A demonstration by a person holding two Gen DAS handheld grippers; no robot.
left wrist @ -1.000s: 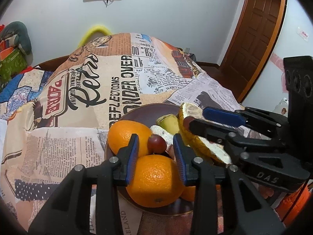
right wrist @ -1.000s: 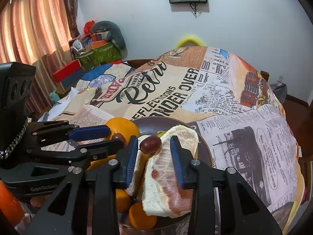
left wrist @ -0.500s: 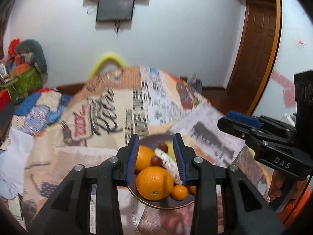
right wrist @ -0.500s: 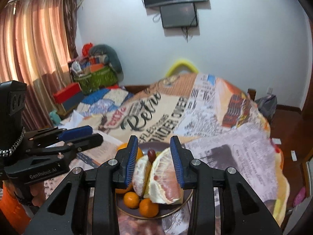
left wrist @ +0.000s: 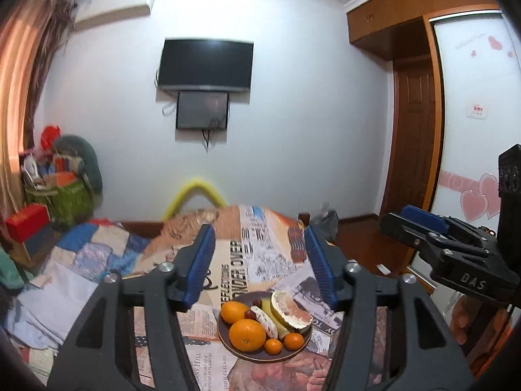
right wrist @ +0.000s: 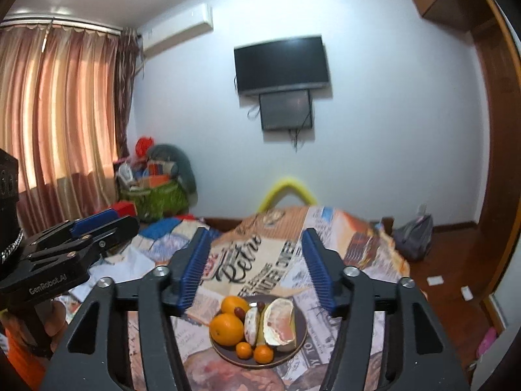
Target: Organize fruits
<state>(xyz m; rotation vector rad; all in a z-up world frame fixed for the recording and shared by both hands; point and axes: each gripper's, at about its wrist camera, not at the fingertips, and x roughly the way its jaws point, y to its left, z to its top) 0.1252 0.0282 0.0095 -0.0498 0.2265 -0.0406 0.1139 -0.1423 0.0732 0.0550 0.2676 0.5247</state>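
Note:
A dark round plate (left wrist: 244,353) (right wrist: 301,325) sits on a table under a newspaper-print cloth. It holds two big oranges (left wrist: 247,335) (right wrist: 226,329), two small tangerines (left wrist: 273,346) (right wrist: 263,354), pomelo pieces (left wrist: 291,311) (right wrist: 280,323), a banana and red grapes (right wrist: 239,310). My left gripper (left wrist: 260,265) is open and empty, high above and behind the plate. My right gripper (right wrist: 257,267) is also open and empty, held equally high. Each gripper shows at the edge of the other's view.
The cloth-covered table (left wrist: 260,254) runs back to a yellow chair back (left wrist: 195,192). Piled bags and boxes (right wrist: 153,189) stand at the left, a curtain (right wrist: 55,114) beyond. A TV (left wrist: 205,65) hangs on the wall; a wooden door (left wrist: 413,140) at right.
Both grippers have pulled up and back from the plate and opened wide. The fruit stays on the plate, now small and far below.

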